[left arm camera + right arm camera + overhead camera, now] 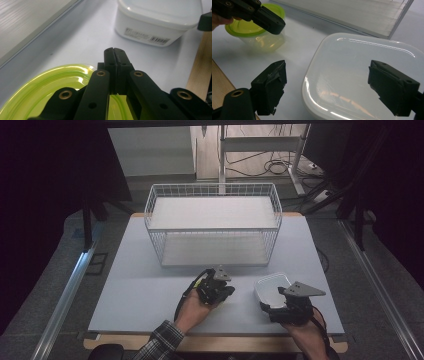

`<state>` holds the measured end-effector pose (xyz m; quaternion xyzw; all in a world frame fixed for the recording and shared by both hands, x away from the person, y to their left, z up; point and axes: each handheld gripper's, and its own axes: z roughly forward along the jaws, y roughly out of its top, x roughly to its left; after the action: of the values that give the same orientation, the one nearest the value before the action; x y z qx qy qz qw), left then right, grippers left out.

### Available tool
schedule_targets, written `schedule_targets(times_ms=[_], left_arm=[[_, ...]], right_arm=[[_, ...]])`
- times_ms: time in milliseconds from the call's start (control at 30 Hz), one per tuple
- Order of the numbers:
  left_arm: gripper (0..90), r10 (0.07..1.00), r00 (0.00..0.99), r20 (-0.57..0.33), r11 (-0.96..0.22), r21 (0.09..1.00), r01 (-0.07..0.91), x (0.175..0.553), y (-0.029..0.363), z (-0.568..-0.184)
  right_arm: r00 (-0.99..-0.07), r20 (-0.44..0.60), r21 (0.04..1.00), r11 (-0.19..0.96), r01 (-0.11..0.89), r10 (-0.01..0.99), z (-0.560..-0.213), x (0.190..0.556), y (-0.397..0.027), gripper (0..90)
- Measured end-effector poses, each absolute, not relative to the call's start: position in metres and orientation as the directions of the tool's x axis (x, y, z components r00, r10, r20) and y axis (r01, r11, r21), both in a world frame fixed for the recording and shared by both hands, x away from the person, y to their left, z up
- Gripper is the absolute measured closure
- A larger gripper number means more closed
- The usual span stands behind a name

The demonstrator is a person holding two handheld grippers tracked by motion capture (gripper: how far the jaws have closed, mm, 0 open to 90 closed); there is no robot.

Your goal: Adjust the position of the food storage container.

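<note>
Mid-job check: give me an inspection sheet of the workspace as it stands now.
Surface: pale table, wooden front edge.
Job's things: white lidded container front right; green-lidded tub front centre.
Clutter: nothing seen.
Grippers: left hand-held gripper shut, over the tub's lid; right hand-held gripper open, jaws either side of the white container's lid.
Cables: black cable trailing from the left hand-held gripper.
Surroundings: wire basket behind; floor cables beyond.

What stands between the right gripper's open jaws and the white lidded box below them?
Nothing visible. The right gripper hangs open straight over the white box, one jaw to each side. The green-lidded tub sits apart, under the shut left gripper.
</note>
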<state>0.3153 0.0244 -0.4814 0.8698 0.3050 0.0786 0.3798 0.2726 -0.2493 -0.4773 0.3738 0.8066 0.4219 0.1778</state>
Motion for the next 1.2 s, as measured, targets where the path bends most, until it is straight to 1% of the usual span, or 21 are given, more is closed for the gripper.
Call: schedule_targets(times_ms=[400,500,1200], left_arm=[[89.7,0.630,0.770,-0.105,-0.502,0.700,0.507,0.307,0.067,-0.483],[89.7,0.636,0.766,-0.095,-0.505,0.699,0.506,0.305,0.077,-0.483],[89.5,0.735,0.671,-0.099,-0.435,0.690,0.578,0.297,0.156,-0.487]], right_arm=[[-0.658,0.025,0.812,0.369,0.452,0.752,-0.478,0.273,-0.249,15.6],[-0.660,0.022,0.813,0.371,0.449,0.751,-0.478,0.273,-0.249,15.6],[-0.657,0.027,0.809,0.370,0.457,0.753,-0.479,0.274,-0.248,17.2]])
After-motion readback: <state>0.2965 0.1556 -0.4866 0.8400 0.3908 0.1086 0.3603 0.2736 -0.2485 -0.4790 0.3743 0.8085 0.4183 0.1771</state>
